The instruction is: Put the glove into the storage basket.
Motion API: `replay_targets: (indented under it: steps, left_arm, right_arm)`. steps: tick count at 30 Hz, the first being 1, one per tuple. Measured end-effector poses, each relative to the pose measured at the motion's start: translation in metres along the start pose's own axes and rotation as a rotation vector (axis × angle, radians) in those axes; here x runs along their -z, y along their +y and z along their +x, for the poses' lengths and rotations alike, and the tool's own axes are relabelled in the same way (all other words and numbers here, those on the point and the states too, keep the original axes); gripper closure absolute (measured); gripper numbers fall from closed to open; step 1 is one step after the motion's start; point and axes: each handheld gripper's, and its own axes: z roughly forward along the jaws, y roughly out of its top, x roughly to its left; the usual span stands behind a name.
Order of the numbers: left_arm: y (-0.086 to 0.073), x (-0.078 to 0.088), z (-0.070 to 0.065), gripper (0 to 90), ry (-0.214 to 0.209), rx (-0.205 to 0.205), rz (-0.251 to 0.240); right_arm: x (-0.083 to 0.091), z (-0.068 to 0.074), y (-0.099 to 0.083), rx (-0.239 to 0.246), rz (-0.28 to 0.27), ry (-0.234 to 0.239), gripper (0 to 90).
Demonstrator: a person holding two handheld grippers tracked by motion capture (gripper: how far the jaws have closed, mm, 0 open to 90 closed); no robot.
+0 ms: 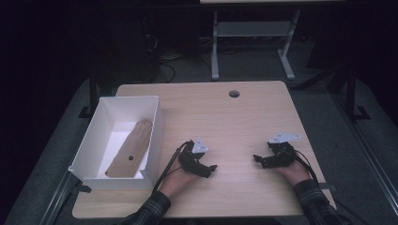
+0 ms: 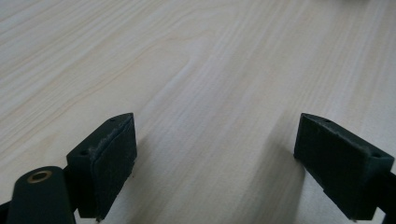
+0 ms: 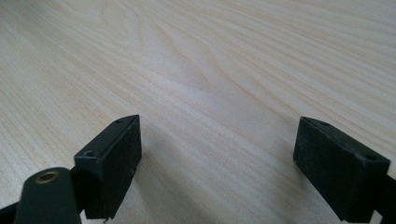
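At the left of the desk (image 1: 244, 117) we see a white box (image 1: 89, 154) with tall sides and no lid. A tan glove (image 1: 131, 149) lies flat inside it. The glove is long and light brown, and its finger end points to about 1 o'clock. It has one small dark dot near its middle. The near end of the glove goes down behind the front wall of the box, so we cannot see that bit. The picture is dim, so we cannot make out what the glove is made of.

Just to the right of the box is our left gripper (image 1: 212, 168), held low over the desk at about 7 o'clock. It points toward 3 o'clock. In the left gripper view its two black fingers (image 2: 109, 158) are wide apart, with bare wood between them. They hold nothing.

Farther right, at about 5 o'clock on the desk, is our right gripper (image 1: 257, 159). It points toward 9 o'clock, at the other one. In the right gripper view its fingers (image 3: 114, 158) are wide apart too, with bare wood between them.

Both grippers are well apart from the glove. Our sleeves are cut off at the bottom edge.
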Motion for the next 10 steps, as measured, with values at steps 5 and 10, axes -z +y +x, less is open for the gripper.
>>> replay_targets:
  steps: [5,10]
  left_arm:
    - [-0.0001,0.0000,-0.0003,12.4,-0.004,0.000,0.000]
    - [-0.0001,0.0000,-0.0002,12.4,-0.005,0.000,0.000]
  right_arm:
    - [0.0000,0.0003,0.0000,-0.001,0.000,0.000,14.8]
    - [0.0000,0.0003,0.0000,0.000,0.000,0.001,14.8]
